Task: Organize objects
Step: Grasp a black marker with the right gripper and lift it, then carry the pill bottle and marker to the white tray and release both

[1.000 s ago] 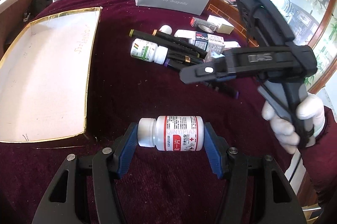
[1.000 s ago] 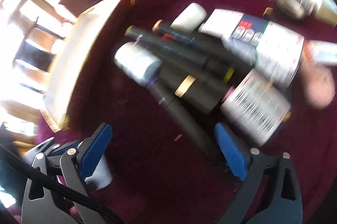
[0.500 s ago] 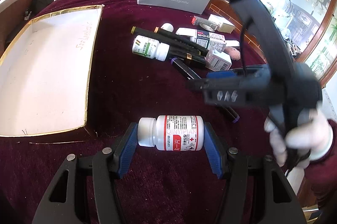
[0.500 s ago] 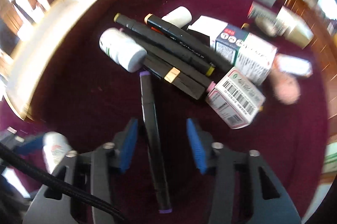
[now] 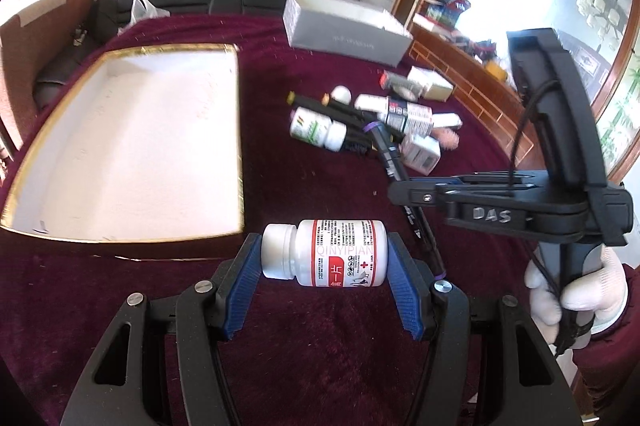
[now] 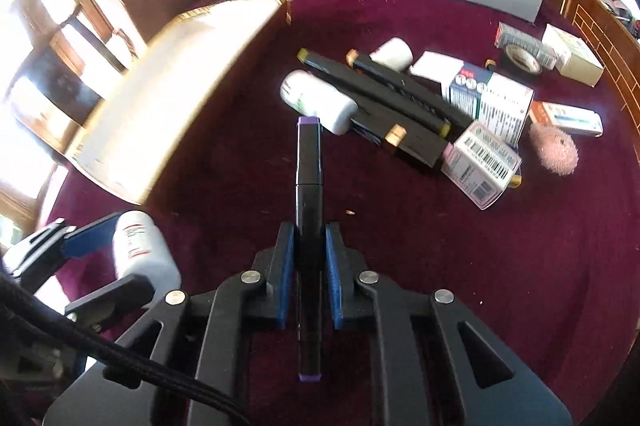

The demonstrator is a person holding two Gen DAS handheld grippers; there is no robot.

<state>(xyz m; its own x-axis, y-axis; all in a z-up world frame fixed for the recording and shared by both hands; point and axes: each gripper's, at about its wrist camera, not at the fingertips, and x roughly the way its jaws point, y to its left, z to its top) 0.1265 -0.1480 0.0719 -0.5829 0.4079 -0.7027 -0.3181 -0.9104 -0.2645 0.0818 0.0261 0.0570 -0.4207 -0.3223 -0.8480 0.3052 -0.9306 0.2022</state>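
**Inspector:** Left wrist view first. The left gripper [image 5: 324, 266] is clamped on a white pill bottle [image 5: 324, 253] lying crosswise between the blue pads, cap toward nine o'clock. The white tray [image 5: 132, 153] with the gold rim sits at ten o'clock on the maroon cloth [image 5: 280, 73].

**Assistant:** And the other tool?

**Inspector:** The right gripper [image 5: 404, 191] enters at three o'clock in a gloved hand [image 5: 576, 290], holding a black marker [image 5: 400, 177] with purple ends that slants down across it.

**Assistant:** Right wrist view?

**Inspector:** The right gripper [image 6: 307, 258] has just been closing; its pads are now clenched on the marker [image 6: 308, 185], which points to twelve o'clock. Only this view shows the grip sits near the marker's middle, and that a pink fuzzy ball [image 6: 554, 149] lies at three o'clock beside the boxes [image 6: 486, 105]. Only the left view shows the tray floor is bare.

**Assistant:** Risks?

**Inspector:** The bottle is round and held end to end; a tilt could let it roll out. The marker's long front end could catch the tray rim on approach.
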